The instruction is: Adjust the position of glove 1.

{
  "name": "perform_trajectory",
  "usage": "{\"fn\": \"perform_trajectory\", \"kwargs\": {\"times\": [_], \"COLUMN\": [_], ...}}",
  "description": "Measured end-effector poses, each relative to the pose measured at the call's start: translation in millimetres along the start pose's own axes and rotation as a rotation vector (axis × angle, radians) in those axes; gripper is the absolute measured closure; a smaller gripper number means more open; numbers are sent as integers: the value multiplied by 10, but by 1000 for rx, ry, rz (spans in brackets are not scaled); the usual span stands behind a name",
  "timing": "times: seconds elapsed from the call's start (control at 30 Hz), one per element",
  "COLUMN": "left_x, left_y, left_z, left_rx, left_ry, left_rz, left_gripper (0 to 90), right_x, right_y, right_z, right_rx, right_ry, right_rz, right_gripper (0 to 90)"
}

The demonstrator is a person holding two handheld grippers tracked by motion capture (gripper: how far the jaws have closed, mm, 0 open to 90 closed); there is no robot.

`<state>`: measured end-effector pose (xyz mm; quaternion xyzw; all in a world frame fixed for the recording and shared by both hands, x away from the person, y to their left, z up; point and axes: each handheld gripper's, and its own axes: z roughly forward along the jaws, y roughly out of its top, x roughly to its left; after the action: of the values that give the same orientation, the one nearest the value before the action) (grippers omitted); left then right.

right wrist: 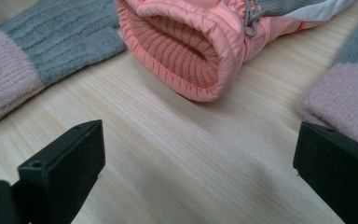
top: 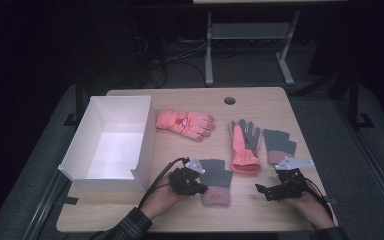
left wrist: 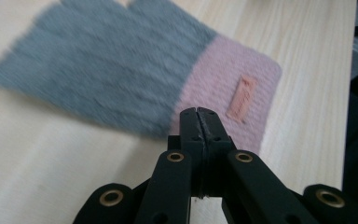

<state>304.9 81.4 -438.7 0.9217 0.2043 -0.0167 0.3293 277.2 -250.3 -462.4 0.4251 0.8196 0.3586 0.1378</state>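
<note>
1. Left gripper (left wrist: pixel 199 116), jaws pressed together, seemingly pinching the pink cuff of the grey knit glove (left wrist: pixel 121 70) ahead; a thin, blurred grip may slip.
2. Right gripper (right wrist: pixel 198 154) gapes wide, empty; the salmon glove (right wrist: pixel 191 42) just ahead could get nudged.

- Left gripper view: the grey-and-pink knitted glove (left wrist: pixel 135 70) is smeared with blur, its fingertips cut off by the top edge
- The writing on its small cuff label (left wrist: pixel 241 98) is too soft to read
- Right gripper view: the salmon ski glove (right wrist: pixel 200 42) shows its open cuff, fingers lost past the top edge
</note>
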Motion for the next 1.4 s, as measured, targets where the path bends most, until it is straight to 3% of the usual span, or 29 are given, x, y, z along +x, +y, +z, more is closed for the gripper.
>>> {"fn": "perform_trajectory", "kwargs": {"times": [0.2,0.23,0.27,0.4,0.57,1.07,1.3,1.4], "left_x": [178,190,191,141,81,-224,-328,-316], "left_y": [210,226,244,198,134,322,416,429], "left_z": [16,39,85,112,170,406,553,544], "left_rx": [-48,-48,-14,36,65,60,27,23], "left_ry": [41,35,18,13,-9,-96,-131,-126], "left_rz": [-20,-18,-9,19,18,69,57,64], "left_gripper": [895,895,896,896,895,895,895,895], "right_x": [8,9,9,3,-6,-3,-7,-8], "right_y": [-1,-1,-1,-2,-4,-2,-4,-3], "right_z": [0,-3,-4,-7,2,-18,-23,-24], "right_rx": [1,0,0,-5,-2,-5,-10,-10], "right_ry": [-1,-1,-1,-2,1,-3,-2,-3], "right_rz": [0,0,-1,2,3,3,4,5], "right_gripper": [19,19,19,19,18,19,19,19]}}
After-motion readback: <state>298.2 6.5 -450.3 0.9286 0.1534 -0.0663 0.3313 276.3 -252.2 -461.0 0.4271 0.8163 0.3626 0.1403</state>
